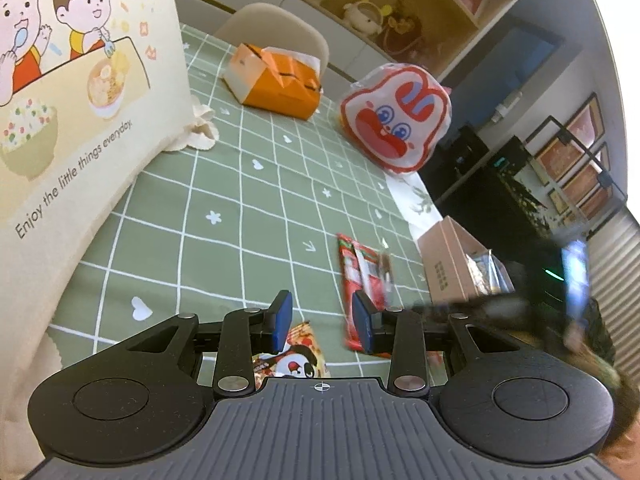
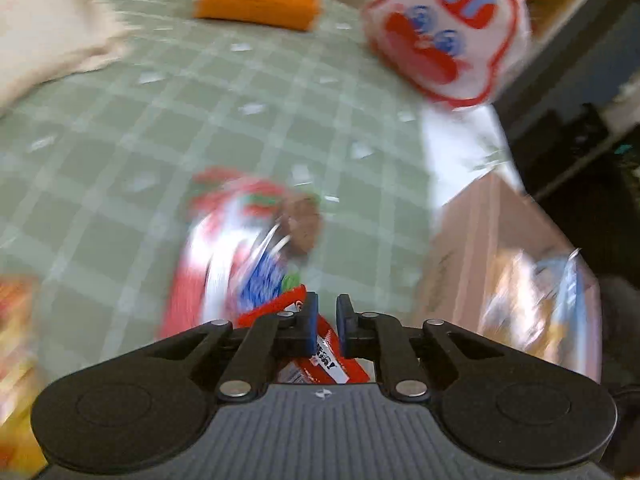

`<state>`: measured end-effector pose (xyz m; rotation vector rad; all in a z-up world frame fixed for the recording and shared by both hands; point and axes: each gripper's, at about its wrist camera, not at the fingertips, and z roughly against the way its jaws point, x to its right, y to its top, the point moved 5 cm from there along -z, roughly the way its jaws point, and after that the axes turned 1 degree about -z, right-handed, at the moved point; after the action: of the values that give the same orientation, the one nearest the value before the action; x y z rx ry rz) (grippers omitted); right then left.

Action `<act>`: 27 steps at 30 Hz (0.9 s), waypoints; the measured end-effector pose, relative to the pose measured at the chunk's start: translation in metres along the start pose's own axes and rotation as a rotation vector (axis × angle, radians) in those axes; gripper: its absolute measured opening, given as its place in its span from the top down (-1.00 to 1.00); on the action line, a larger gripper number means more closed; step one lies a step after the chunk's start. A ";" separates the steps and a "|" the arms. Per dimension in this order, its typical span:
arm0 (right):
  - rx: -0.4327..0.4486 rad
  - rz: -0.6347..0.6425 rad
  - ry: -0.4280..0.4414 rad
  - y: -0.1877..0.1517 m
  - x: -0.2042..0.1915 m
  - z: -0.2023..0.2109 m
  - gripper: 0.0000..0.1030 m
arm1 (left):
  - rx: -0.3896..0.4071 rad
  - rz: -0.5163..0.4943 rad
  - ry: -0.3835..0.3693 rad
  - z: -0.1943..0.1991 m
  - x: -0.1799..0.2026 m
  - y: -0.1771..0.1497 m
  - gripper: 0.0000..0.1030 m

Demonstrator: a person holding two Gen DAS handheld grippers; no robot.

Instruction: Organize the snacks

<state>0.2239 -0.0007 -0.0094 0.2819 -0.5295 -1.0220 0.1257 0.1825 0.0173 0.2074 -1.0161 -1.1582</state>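
Snacks lie scattered at the near edge of the green checked table (image 1: 240, 184), and the step in hand looks like a pick from that pile. Nearest, the right gripper (image 2: 324, 322) is clenched — its blue pads sit close together over a red packet (image 2: 320, 360), though blur hides whether the foil is truly pinched or merely under the fingers. The left gripper (image 1: 323, 322) hangs part open and empty above a panda packet (image 1: 294, 360). Just beyond lies a red-and-white bag (image 2: 224, 248), and to the right a cardboard box (image 2: 500, 240) already holds wrappers — likely the destination. To do this well, the right hand should confirm its hold with a slow lift, keep the packet low, then carry it sideways over the box rim before letting go; thin foil slips easily. Farther off stand an orange carton (image 1: 276, 80), a rabbit-face bag (image 1: 396, 120) and a cloth tote (image 1: 80, 80), well clear.
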 end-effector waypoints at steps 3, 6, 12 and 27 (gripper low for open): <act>-0.014 0.007 0.201 -0.017 -0.012 0.029 0.76 | -0.003 -0.009 -0.006 0.000 0.003 -0.001 0.27; 0.018 -0.117 0.293 -0.011 -0.001 0.042 0.25 | 0.000 -0.015 -0.013 0.002 0.004 -0.001 0.27; 0.025 -0.444 0.264 0.020 0.027 0.000 -0.36 | -0.004 0.023 -0.005 0.000 -0.008 0.002 0.27; 0.135 -0.358 0.396 -0.063 0.025 0.061 0.77 | -0.048 -0.108 0.048 -0.003 -0.001 -0.004 0.27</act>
<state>0.1550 -0.0529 0.0197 0.7016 -0.1886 -1.2382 0.1250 0.1802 0.0124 0.2527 -0.9434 -1.2682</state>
